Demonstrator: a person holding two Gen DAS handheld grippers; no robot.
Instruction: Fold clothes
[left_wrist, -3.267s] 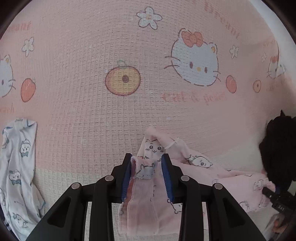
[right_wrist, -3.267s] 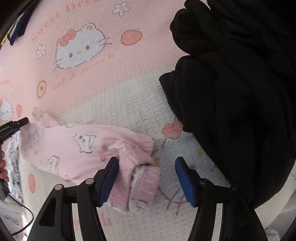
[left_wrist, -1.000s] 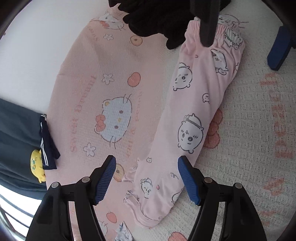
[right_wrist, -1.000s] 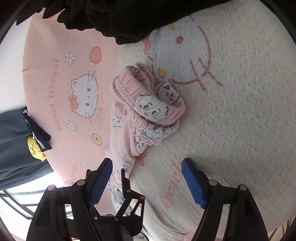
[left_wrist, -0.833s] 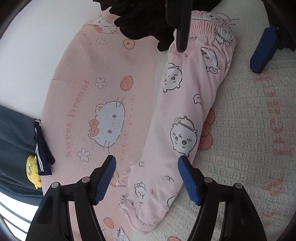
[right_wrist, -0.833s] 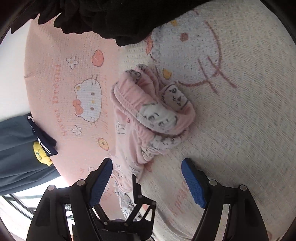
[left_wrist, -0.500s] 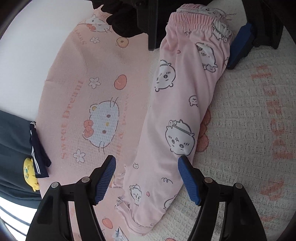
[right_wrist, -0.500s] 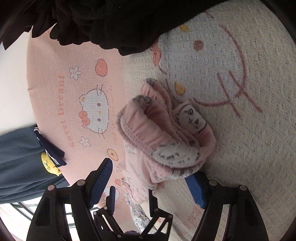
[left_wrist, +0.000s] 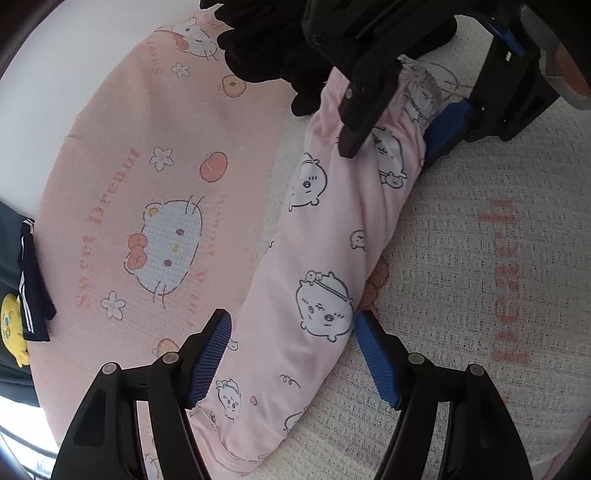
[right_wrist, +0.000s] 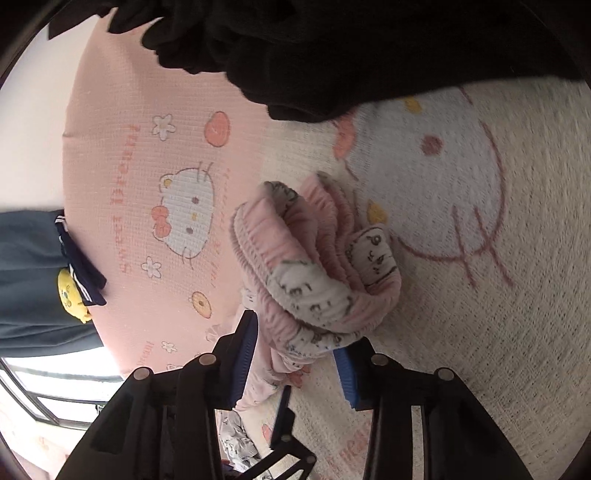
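Pink cartoon-print pants (left_wrist: 332, 236) lie stretched out on the Hello Kitty blanket (left_wrist: 173, 236). My left gripper (left_wrist: 293, 350) hangs open just above the lower leg, one blue pad on each side of it. At the far end my right gripper (left_wrist: 399, 122) straddles the elastic waistband. In the right wrist view the bunched waistband (right_wrist: 314, 266) sits between the pads of the right gripper (right_wrist: 295, 358). The jaws have narrowed onto the cloth and touch it on both sides. The cuff end runs out of sight under the left gripper.
A black garment pile (left_wrist: 266, 44) (right_wrist: 369, 44) lies just beyond the waistband. A navy garment with a yellow character (left_wrist: 14, 295) (right_wrist: 37, 266) sits off the blanket's left edge. A white printed garment (right_wrist: 232, 443) shows below the right gripper. Cream blanket (left_wrist: 480, 258) spreads to the right.
The right gripper has come down over the waistband and its jaws have narrowed onto it. The left gripper has dropped lower over the leg and stays open.
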